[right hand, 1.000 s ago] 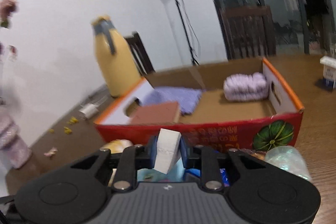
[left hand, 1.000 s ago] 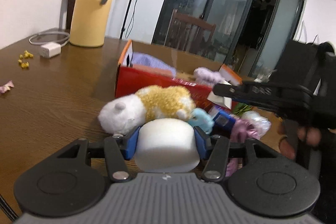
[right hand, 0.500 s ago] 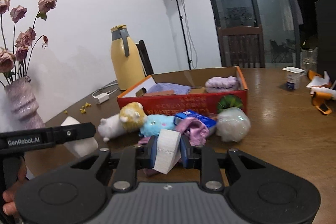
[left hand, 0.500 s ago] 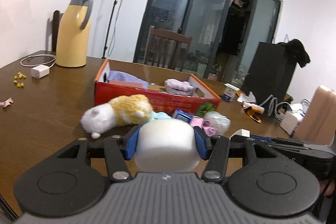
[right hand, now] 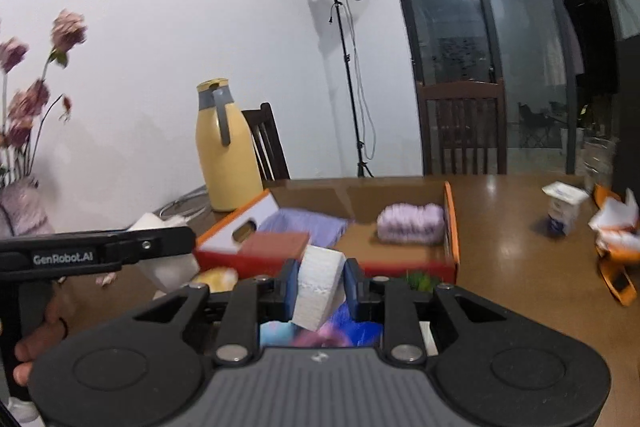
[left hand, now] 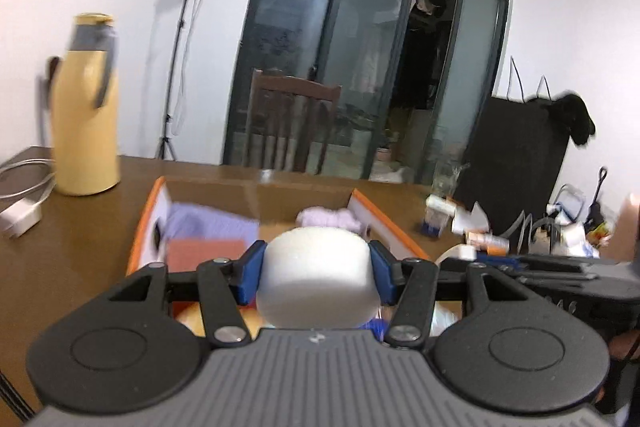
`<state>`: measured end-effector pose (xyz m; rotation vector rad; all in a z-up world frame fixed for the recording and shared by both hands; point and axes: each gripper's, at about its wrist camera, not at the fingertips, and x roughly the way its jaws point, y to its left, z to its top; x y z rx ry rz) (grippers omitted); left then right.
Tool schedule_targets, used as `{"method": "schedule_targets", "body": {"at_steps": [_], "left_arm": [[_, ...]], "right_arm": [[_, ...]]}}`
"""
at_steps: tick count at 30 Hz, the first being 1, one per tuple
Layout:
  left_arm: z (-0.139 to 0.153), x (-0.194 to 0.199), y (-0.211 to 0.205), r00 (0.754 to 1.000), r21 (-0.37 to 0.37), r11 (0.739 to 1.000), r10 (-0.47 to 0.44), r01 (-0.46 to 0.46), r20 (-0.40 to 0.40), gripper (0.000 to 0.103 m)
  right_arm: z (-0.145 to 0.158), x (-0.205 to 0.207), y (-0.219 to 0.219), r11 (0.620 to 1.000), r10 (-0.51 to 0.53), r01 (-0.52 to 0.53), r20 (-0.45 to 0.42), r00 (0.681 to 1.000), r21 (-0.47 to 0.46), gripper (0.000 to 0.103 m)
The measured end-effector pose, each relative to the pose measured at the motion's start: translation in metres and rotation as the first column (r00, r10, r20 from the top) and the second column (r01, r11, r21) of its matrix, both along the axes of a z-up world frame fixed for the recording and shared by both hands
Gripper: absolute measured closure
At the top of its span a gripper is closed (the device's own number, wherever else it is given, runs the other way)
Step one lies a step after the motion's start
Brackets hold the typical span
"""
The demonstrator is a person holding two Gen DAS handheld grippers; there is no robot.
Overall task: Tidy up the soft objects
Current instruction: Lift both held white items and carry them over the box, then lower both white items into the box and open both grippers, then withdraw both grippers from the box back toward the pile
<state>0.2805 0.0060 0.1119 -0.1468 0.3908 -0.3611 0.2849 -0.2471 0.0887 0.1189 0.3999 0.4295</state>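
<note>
The left claw (left hand: 316,277) was clamped on a rounded white foam cylinder (left hand: 318,279), its blue pads pressing the curved sides so the soft piece sat squarely between them, raised above the near edge of the cardboard box (left hand: 256,193) on the counter (left hand: 72,227), presumably so it could be carried over the rim and dropped inside. The right claw (right hand: 318,285) was likewise closed on a white foam block (right hand: 318,285), held tilted with one corner pointing down, just short of the box's red front wall. The cylinder looked smooth, matte and slightly bulged where the pads squeezed it; the block showed a rougher, pitted face and sharper edges. Inside the box lay a folded lilac cloth (right hand: 308,227) toward the left, a brick-red pad (right hand: 276,245) at the near left, and a fluffy lilac bundle (right hand: 412,223) against the right wall, which suggested sorted items were being gathered there. More soft items, blurred, remained on the counter under the claws. A yellow thermos (right hand: 226,155) stood well to the far left of the box.
</note>
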Motion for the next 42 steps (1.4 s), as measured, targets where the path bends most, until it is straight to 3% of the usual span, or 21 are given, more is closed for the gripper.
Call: {"method": "schedule_targets", "body": {"at_steps": [5, 9, 12, 14, 15, 16, 17, 18, 19, 23, 28, 35, 42], "left_arm": [[0.006, 0.132, -0.006, 0.991, 0.015, 0.999, -0.027, 0.029, -0.135, 0.047], [-0.008, 0.22, -0.01, 0.962, 0.016, 1.0, 0.005, -0.001, -0.272, 0.047], [-0.022, 0.269, -0.009, 0.936, -0.016, 0.999, 0.021, -0.028, -0.352, 0.046], [-0.032, 0.291, -0.013, 0.923, -0.014, 0.999, 0.025, -0.033, -0.385, 0.04], [-0.036, 0.298, -0.013, 0.918, -0.014, 0.999, 0.036, -0.045, -0.394, 0.024], [-0.04, 0.303, -0.014, 0.918, -0.017, 0.998, 0.043, -0.054, -0.394, 0.016], [-0.042, 0.308, -0.013, 0.921, -0.017, 0.999, 0.037, -0.047, -0.387, 0.016], [-0.044, 0.309, -0.014, 0.924, -0.008, 0.999, 0.026, -0.031, -0.381, 0.016], [-0.045, 0.31, -0.015, 0.927, 0.004, 1.0, 0.024, -0.025, -0.374, 0.015], [-0.04, 0.301, -0.011, 0.931, -0.01, 0.999, 0.029, -0.034, -0.363, 0.013], [-0.013, 0.278, -0.005, 0.944, 0.025, 0.999, 0.053, -0.047, -0.327, 0.013], [0.033, 0.198, 0.019, 0.97, 0.106, 0.992, 0.087, -0.065, -0.229, 0.012], [0.059, 0.107, 0.038, 0.976, 0.061, 0.994, 0.104, -0.094, -0.193, 0.009]], "right_arm": [[0.013, 0.117, 0.011, 0.998, 0.065, -0.063, -0.089, 0.994, 0.021, 0.079], [0.004, 0.214, 0.022, 0.996, 0.084, -0.073, -0.23, 0.969, 0.055, 0.079], [-0.009, 0.266, 0.039, 0.998, 0.066, -0.067, -0.292, 0.954, 0.006, 0.077], [-0.018, 0.289, 0.05, 0.997, 0.06, -0.075, -0.324, 0.944, -0.034, 0.076], [-0.023, 0.298, 0.055, 0.996, 0.049, -0.07, -0.338, 0.94, -0.05, 0.075], [-0.027, 0.304, 0.058, 0.996, 0.041, -0.066, -0.349, 0.936, -0.061, 0.062], [-0.03, 0.308, 0.06, 0.996, 0.033, -0.059, -0.353, 0.935, -0.063, 0.053], [-0.032, 0.309, 0.061, 0.997, 0.026, -0.05, -0.347, 0.937, -0.06, 0.04], [-0.033, 0.306, 0.061, 0.997, 0.024, -0.046, -0.339, 0.94, -0.058, 0.038], [-0.027, 0.303, 0.058, 0.998, 0.017, -0.037, -0.323, 0.946, -0.056, 0.038], [-0.005, 0.281, 0.046, 0.996, -0.006, -0.018, -0.283, 0.959, -0.082, 0.037], [0.046, 0.211, 0.005, 0.993, -0.062, 0.04, -0.203, 0.977, -0.112, 0.036], [0.059, 0.13, -0.019, 0.992, -0.105, 0.093, -0.157, 0.982, -0.085, 0.029]]}}
